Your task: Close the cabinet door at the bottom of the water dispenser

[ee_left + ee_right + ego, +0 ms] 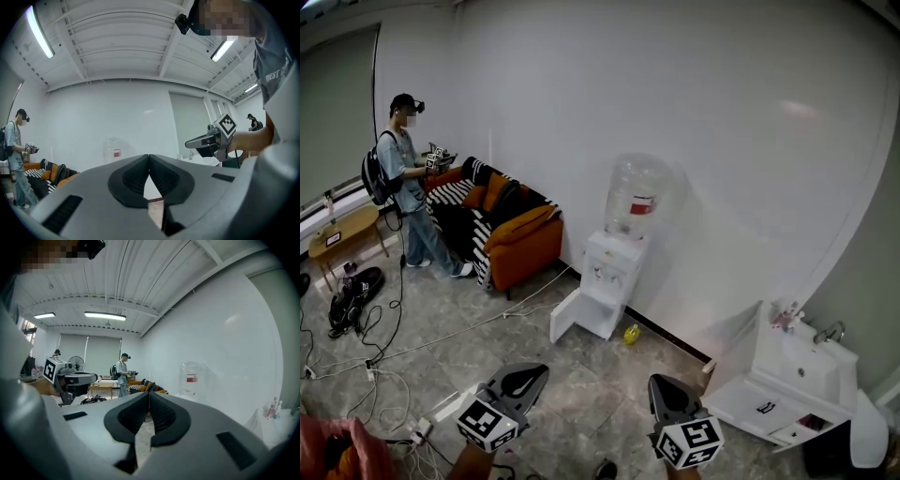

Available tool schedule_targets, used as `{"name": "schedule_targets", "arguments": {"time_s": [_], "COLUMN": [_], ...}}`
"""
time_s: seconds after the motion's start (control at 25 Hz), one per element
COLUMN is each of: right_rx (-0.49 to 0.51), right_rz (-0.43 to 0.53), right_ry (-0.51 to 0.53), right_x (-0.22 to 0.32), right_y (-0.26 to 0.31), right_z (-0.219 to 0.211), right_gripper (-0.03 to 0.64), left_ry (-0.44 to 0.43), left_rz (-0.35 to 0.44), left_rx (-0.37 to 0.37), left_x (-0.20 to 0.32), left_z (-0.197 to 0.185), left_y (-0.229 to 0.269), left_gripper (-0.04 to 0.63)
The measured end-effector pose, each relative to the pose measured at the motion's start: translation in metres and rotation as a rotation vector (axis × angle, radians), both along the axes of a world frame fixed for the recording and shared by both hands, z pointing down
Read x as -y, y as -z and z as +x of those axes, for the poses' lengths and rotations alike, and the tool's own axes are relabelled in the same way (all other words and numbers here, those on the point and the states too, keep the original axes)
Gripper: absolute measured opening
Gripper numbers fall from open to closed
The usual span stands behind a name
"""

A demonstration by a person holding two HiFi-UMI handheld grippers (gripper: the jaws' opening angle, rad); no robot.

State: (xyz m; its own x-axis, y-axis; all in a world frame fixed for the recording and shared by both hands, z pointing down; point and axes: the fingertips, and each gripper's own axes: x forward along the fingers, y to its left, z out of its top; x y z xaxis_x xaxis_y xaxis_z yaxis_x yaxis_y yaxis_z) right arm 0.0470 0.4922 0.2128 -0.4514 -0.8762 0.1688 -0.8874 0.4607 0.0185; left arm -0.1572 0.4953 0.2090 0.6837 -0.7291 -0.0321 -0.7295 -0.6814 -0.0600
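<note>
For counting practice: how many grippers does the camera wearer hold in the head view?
2: left gripper at bottom left, right gripper at bottom right, both shut; none seems hidden.

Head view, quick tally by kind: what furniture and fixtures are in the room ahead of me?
water dispenser: 1
sofa: 1
sink unit: 1
wooden table: 1
Total: 4
</note>
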Motion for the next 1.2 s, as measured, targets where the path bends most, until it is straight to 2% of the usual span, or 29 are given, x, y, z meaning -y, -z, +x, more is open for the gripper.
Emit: {"name": "schedule_targets", "arguments": {"time_s": [0.28, 0.6, 0.96, 1.2], "right_rx": [0.025, 0.06, 0.08, 0.104], "right_rz": [-0.011, -0.022, -0.024, -0.038], "right_ry": [0.025, 0.113, 0.214, 0.246], "right_x": [0.051, 0.128, 0.206, 0.245], "right_y": [-0.008, -0.012, -0.011, -0.018], "right_z": [0.004, 0.005, 0.023, 0.048], "right_gripper": [0.028, 0.028, 0.028, 0.028], "left_ry": [0.052, 0.17, 0.26, 0.316], "left_rz": [-0.033, -0.054, -0.058, -0.092], "left_rx": [0.031, 0.052, 0.062, 0.108], "left_x": [0.035, 0.087, 0.138, 0.166], "left_z": [-0.007, -0.014, 0.013, 0.034], "left_y": [-0.013, -0.013, -0.009, -0.021], "left_gripper": [0.017, 0.017, 0.017, 0.017]}}
